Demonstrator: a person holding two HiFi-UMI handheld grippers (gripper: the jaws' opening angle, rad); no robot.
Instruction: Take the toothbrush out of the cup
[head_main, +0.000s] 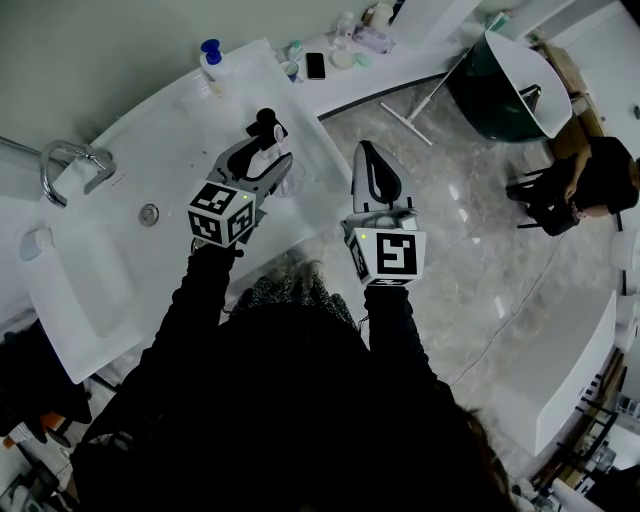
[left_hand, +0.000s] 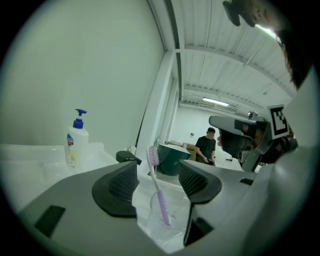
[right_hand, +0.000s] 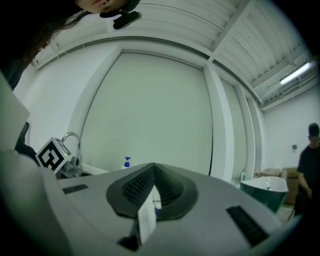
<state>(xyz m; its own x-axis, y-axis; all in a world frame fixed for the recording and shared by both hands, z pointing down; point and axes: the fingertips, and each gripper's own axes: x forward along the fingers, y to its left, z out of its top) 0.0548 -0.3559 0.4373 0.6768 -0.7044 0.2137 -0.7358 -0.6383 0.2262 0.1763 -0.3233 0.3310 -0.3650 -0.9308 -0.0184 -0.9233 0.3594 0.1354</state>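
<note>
A clear plastic cup (left_hand: 167, 215) stands on the white counter (head_main: 190, 130). A lilac toothbrush (left_hand: 159, 192) leans upright in it, bristle head up. My left gripper (left_hand: 157, 182) is open, one jaw on each side of the cup and brush, and neither pad touches them. In the head view the left gripper (head_main: 266, 135) reaches over the counter near its front edge. My right gripper (head_main: 371, 165) hangs to the right, off the counter and above the floor. Seen from its own camera, the right gripper (right_hand: 152, 192) is shut and holds nothing.
A soap pump bottle (head_main: 211, 58) stands at the counter's back, with a chrome faucet (head_main: 70, 165) and sink drain (head_main: 149, 213) to the left. A phone (head_main: 315, 65) and small jars lie farther along. A green tub (head_main: 505, 85) and a seated person (head_main: 590, 185) are across the marble floor.
</note>
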